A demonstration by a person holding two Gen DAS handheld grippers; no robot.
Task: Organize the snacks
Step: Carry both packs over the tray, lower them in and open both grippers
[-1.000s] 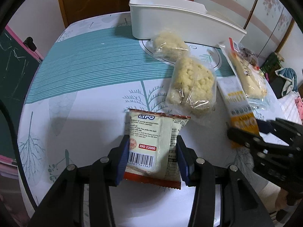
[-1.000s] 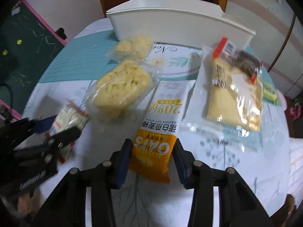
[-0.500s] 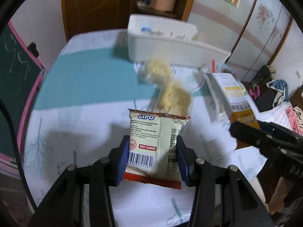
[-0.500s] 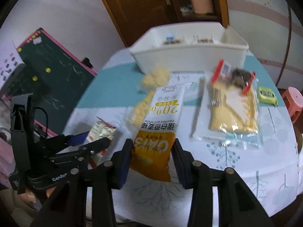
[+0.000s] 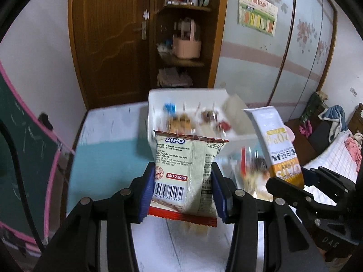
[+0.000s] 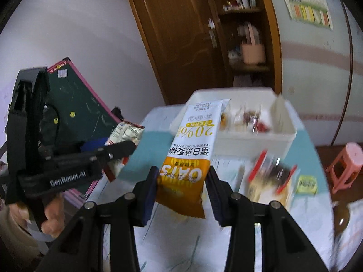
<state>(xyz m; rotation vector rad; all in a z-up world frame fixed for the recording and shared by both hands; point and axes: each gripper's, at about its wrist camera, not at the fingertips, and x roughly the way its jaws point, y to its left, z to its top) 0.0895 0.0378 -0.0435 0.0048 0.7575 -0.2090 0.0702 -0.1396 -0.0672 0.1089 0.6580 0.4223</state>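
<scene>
Left gripper (image 5: 181, 190) clamps the Lipo packet (image 5: 185, 172), lifted off the table (image 5: 102, 158). Right gripper (image 6: 181, 190) pinches the oat stick pack (image 6: 192, 149), also airborne. White bin (image 6: 256, 139) ahead already holds several blurred snacks. Neither packet is in yet. At least one clear bag with red trim (image 6: 270, 181) remains on the table, apparently still to sort.

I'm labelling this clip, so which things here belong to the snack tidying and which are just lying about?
Part of the job:
- biscuit packet in the left gripper
- oat bar packet in the right gripper
- white bin
- clear bag of snacks on the table

Lying about:
- pink stool
- chalkboard
- pink basket
</scene>
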